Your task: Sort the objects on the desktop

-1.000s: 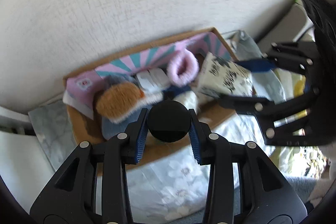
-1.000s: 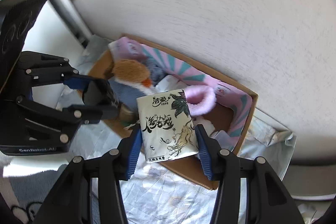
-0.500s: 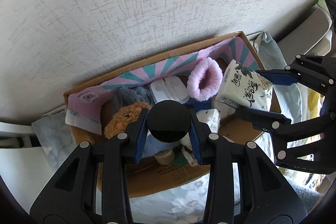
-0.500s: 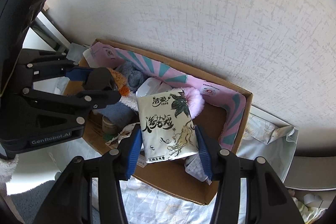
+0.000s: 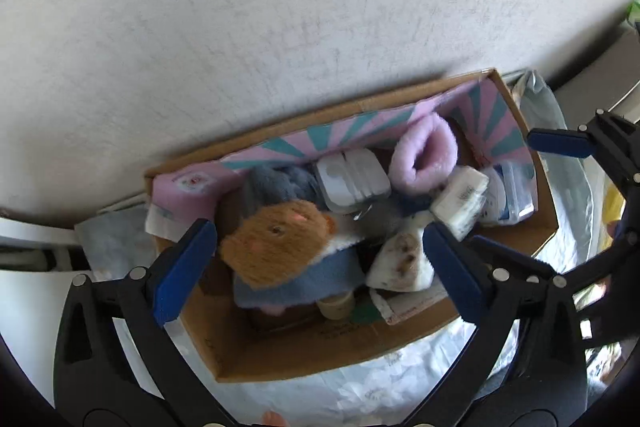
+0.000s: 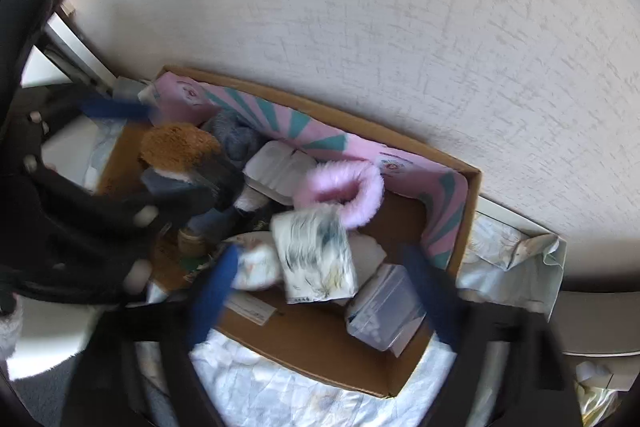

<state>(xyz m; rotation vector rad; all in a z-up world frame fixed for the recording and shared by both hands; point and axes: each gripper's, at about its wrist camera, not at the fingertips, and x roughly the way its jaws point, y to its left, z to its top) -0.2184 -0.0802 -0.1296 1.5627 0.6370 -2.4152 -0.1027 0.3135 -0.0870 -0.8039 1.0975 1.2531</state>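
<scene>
A cardboard box (image 5: 304, 359) with a pink and teal liner stands against the wall, also in the right wrist view (image 6: 320, 343). It holds a brown plush toy (image 5: 276, 247), a pink fluffy ring (image 5: 424, 159) and a white plastic case (image 5: 352, 179). The tissue pack (image 6: 316, 259) with black drawings lies in the box, also in the left wrist view (image 5: 460, 203). My left gripper (image 5: 320, 271) is open and empty above the box. My right gripper (image 6: 324, 295) is open and empty above the tissue pack. The black round object is hidden.
A clear plastic box (image 6: 384, 311) sits in the box's right end. A floral cloth (image 6: 288, 387) covers the surface under the box. A textured white wall (image 5: 280, 27) rises right behind it. A grey ledge (image 6: 592, 323) lies at the right.
Both grippers have opened. The left one let go of the black round object and the right one let go of the tissue pack, which now lies in the box.
</scene>
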